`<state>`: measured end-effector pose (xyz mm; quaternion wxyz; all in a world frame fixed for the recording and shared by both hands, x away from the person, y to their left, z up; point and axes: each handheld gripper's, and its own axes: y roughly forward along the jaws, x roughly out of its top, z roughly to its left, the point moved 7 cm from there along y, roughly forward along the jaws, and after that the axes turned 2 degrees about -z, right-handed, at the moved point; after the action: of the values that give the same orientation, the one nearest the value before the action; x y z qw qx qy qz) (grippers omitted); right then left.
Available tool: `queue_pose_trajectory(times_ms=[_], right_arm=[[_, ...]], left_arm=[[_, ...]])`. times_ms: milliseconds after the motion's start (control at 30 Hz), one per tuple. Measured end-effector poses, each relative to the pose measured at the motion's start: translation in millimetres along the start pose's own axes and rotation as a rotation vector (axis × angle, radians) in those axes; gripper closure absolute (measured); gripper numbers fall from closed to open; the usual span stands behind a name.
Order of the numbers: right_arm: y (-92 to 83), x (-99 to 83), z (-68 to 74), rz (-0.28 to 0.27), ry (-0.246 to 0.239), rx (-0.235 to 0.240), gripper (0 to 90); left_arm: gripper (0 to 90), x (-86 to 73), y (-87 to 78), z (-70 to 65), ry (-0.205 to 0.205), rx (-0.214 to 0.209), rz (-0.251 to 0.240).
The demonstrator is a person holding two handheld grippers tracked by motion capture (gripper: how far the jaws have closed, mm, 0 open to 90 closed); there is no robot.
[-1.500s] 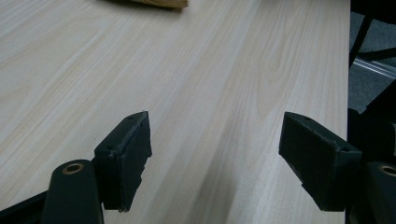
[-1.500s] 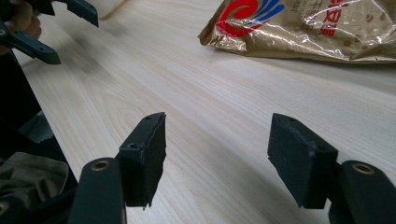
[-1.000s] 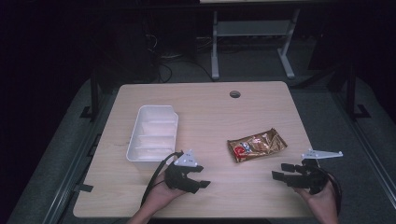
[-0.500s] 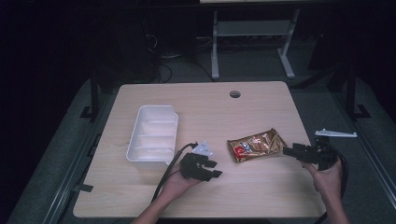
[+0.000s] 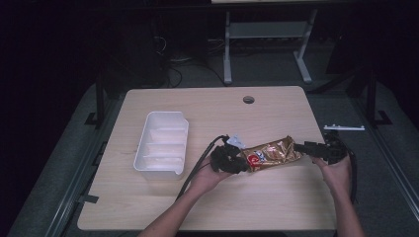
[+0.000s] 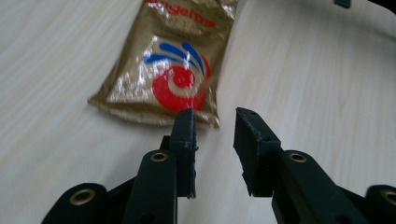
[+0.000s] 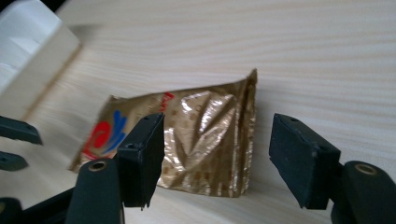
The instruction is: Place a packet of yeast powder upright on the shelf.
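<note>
Contact is not yet made: gold packet (image 5: 271, 154) is flanked by parted left gripper (image 5: 236, 163) and right gripper (image 5: 302, 147).

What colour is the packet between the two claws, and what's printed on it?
Shiny gold packet with a red swirl and blue strokes; clearest in the left gripper view.

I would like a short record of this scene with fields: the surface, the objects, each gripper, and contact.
surface: wooden table
packet: gold foil packet, lying flat, red and blue logo
tray: white divided tray, to the left of the packet, apart from it
left gripper: left gripper open, at the packet's logo end
right gripper: right gripper open, at the opposite end
contact: neither gripper has closed on the packet
</note>
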<state>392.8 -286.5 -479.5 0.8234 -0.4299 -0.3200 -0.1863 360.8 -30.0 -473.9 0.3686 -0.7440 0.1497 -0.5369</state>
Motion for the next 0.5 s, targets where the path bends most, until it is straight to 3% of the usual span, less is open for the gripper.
queue_pose_trajectory(times_ms=[67,167,233,367,500], right_arm=[[4.9,-1.0,-2.0,0.014,0.001,-0.006,35.0],[9.9,-3.9,-5.1,0.039,0.002,-0.017,36.4],[12.6,-8.0,-8.3,0.057,0.006,-0.020,37.3],[14.2,-9.7,-10.0,0.053,0.027,-0.002,37.8],[14.0,-14.2,-14.4,0.047,0.046,0.008,40.6]], left_arm=[[69.5,7.6,8.1,2.5,0.009,0.006,0.020],[69.4,15.5,19.7,3.4,-0.020,-0.018,0.032],[70.1,18.5,32.1,3.7,-0.014,-0.007,0.070],[70.4,15.7,42.0,6.4,-0.019,0.005,0.117],[71.8,14.2,44.8,8.7,-0.044,-0.011,0.121]])
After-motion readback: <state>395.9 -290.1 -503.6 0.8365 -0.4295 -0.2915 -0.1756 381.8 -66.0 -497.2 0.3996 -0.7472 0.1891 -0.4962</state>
